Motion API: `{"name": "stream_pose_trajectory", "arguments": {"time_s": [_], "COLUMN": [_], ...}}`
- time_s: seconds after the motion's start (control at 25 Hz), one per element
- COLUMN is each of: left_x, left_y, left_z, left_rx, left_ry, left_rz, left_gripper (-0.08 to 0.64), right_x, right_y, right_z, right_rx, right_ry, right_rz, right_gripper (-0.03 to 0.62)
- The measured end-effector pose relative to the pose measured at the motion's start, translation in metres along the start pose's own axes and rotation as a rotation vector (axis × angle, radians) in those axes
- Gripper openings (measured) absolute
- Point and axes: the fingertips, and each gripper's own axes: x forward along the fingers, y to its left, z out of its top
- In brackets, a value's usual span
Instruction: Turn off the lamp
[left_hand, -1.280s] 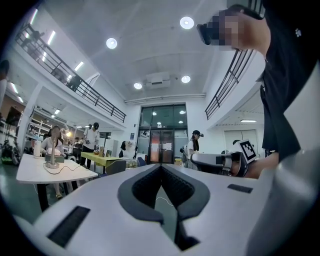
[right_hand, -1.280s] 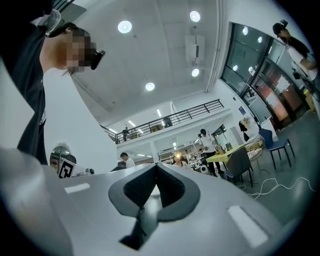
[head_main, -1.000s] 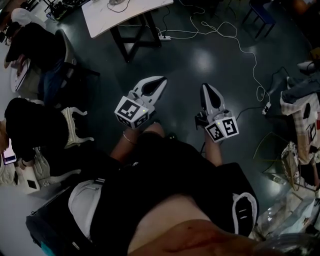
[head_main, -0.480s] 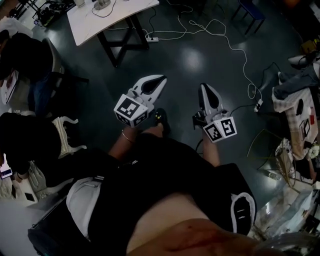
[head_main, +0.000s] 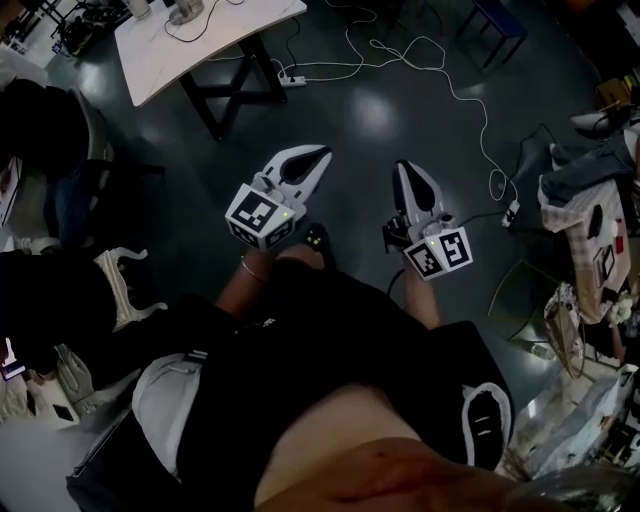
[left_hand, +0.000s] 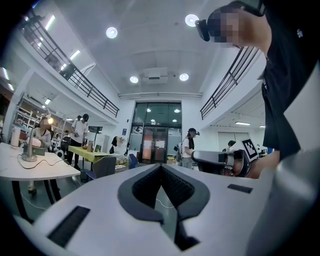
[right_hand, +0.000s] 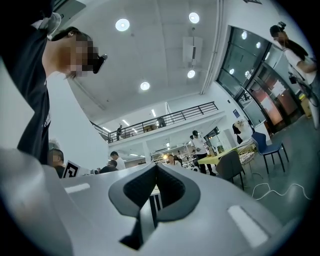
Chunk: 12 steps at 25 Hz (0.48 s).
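Comparing with a second ago, the white tabletop (head_main: 170, 50) and the pale cables (head_main: 400, 55) on the dark floor (head_main: 350, 120) have slid toward the upper left of the head view. The seated figures at the left edge have shifted as well. Both tongs keep almost the same place in front of the person's dark shirt, side by side and pointing away from the body.

The left tongs (head_main: 322, 157) are clenched. In the left gripper view their dark pads (left_hand: 150, 182) meet at the tips, with nothing between them and nothing touched. The right tongs (head_main: 408, 166) are clenched too. The right gripper view shows their pads (right_hand: 170, 187) closed on each other and empty, tilted a little upward toward the ceiling lights.

The lamp (left_hand: 28, 150) stands well apart from both tongs, on the white tabletop at the far left of the left gripper view. It shows a round base and a short upright stem, and a cable trails from the base. A bright glow shows just beside its top, so it looks lit, though it is too small to be sure.
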Motion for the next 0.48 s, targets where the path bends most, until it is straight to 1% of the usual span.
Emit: {"name": "stream_pose_trajectory", "arguments": {"time_s": [0.08, 0.24, 0.4, 0.48], "left_x": [0.011, 0.038, 0.062, 0.074], "left_y": [0.010, 0.019, 0.022, 0.025], "left_z": [0.000, 0.002, 0.003, 0.001], "left_rx": [-0.004, 0.008, -0.001, 0.010], "left_ry": [0.009, 0.005, 0.015, 0.020], "left_rz": [-0.004, -0.063, -0.097, -0.116], "left_gripper": [0.006, 0.006, 0.006, 0.006], "right_x": [0.007, 0.019, 0.026, 0.029], "right_y": [-0.009, -0.028, -0.046, -0.056], "right_z": [0.002, 0.010, 0.015, 0.019], "right_rx": [0.001, -0.021, -0.033, -0.040], "right_ry": [-0.002, -0.010, -0.003, -0.005], "right_rz": [-0.009, -0.033, -0.060, -0.070], "right_gripper": [-0.005, -0.005, -0.005, -0.005]}}
